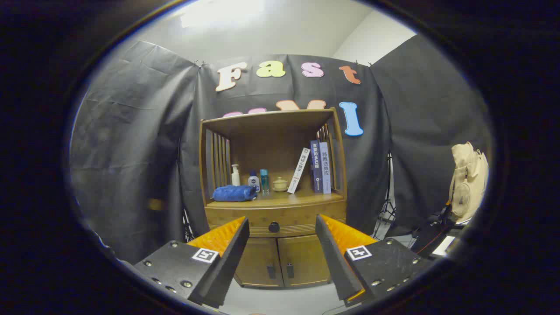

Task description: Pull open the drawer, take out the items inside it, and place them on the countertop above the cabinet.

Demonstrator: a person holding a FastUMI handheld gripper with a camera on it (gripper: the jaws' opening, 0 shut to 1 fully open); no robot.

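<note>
Wooden cabinet (273,205) stands well ahead of me, its drawer (262,216) shut, dark knob (274,227) centred between my gripper (282,232) jaws, held apart and empty, lined up for pulling.

The drawer (274,217) is closed, so its contents are hidden. The gripper (282,234), fingers spread, covers both drawer ends. Small bottles (253,178) on the countertop (280,199) are too small to identify.

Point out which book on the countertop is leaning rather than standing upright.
The white book, left of the two upright blue ones and beside the small lidded cup. The open gripper is far back.
</note>
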